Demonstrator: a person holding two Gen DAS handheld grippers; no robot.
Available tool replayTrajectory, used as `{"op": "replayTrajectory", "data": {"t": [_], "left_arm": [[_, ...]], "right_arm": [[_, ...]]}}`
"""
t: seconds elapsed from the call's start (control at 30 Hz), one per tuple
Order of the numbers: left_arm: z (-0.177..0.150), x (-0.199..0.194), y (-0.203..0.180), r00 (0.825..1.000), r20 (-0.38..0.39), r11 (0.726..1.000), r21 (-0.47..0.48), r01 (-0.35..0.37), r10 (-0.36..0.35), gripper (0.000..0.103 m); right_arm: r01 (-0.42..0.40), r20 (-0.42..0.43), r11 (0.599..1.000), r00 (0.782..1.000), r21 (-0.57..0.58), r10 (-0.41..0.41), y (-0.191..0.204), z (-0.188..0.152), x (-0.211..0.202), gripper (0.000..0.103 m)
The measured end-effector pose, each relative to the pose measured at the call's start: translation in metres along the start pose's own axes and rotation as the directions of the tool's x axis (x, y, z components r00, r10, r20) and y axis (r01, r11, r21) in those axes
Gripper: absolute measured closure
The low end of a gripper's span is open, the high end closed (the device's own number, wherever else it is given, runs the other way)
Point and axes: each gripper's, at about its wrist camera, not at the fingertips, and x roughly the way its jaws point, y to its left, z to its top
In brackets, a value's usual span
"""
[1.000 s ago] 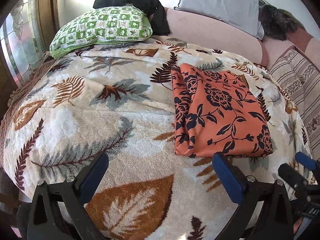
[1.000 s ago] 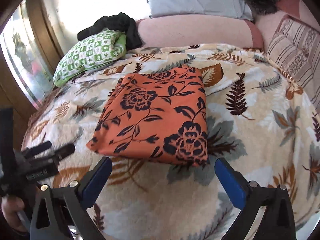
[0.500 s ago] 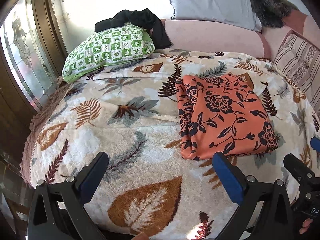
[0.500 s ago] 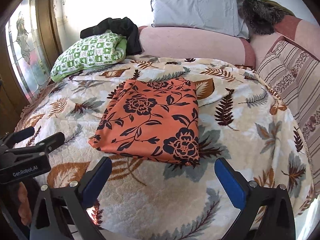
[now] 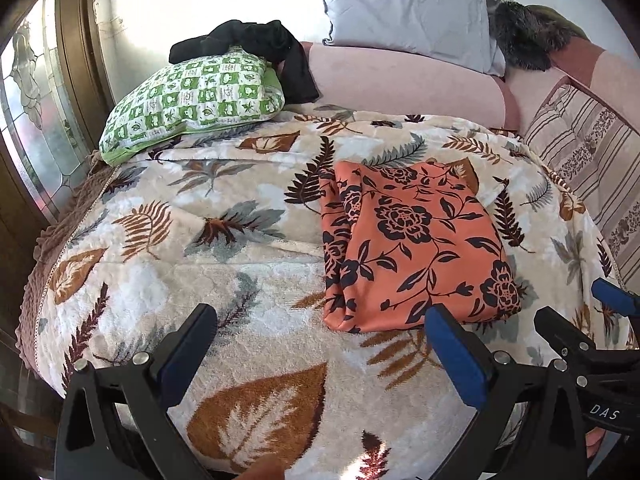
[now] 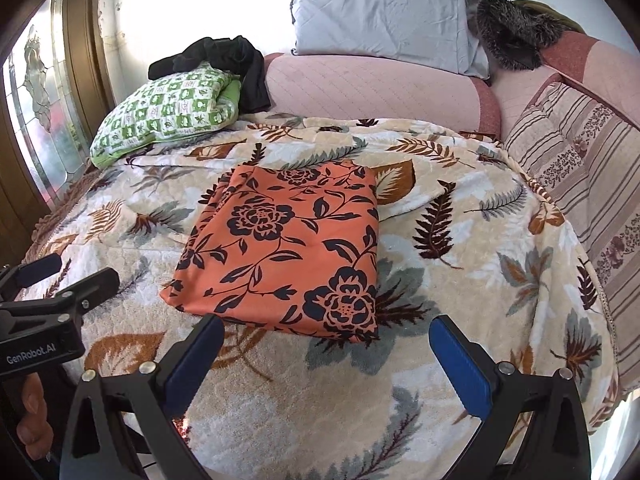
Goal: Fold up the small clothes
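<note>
An orange cloth with a black flower print [image 5: 412, 248] lies folded into a flat rectangle on the leaf-patterned blanket [image 5: 200, 264]; it also shows in the right wrist view [image 6: 288, 256]. My left gripper [image 5: 320, 344] is open and empty, held above the bed's near edge, left of the cloth. My right gripper [image 6: 326, 350] is open and empty, just short of the cloth's near edge. Each gripper shows in the other's view: the right one [image 5: 600, 320] at right, the left one [image 6: 60, 280] at left.
A green-and-white pillow [image 5: 192, 100] with a black garment [image 5: 256, 48] on it lies at the back left. A grey pillow [image 6: 384, 16], a pink bolster [image 6: 368, 88] and a striped cushion [image 6: 580, 152] line the back and right. A glass door [image 5: 36, 120] stands at the left.
Both grippers have pulled back and up from the bed, so more of the room shows. The folded orange cloth has not moved. Both grippers stay open.
</note>
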Motion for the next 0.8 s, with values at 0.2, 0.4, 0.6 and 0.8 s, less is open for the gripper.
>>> {"op": "replayTrajectory", "data": {"t": [0.2, 0.4, 0.6, 0.8], "left_arm": [[0.003, 0.005, 0.001, 1.000, -0.008, 1.000, -0.003, 0.015, -0.015, 0.000], [0.007, 0.010, 0.000, 0.999, -0.017, 0.999, -0.009, 0.039, -0.039, 0.000], [0.013, 0.014, -0.003, 0.998, -0.021, 0.998, -0.013, 0.062, -0.062, 0.000], [0.021, 0.010, -0.006, 0.998, 0.030, 0.999, 0.001, 0.050, -0.050, 0.000]], "right_arm": [[0.011, 0.005, 1.000, 1.000, -0.009, -0.011, 0.004, 0.004, 0.002, 0.000], [0.025, 0.005, 0.999, 1.000, -0.023, -0.025, 0.005, 0.007, 0.004, 0.000], [0.027, 0.009, 0.999, 1.000, -0.023, -0.027, 0.001, 0.013, 0.006, 0.000], [0.035, 0.011, 0.999, 0.999, -0.025, -0.035, 0.001, 0.016, 0.008, 0.000]]}}
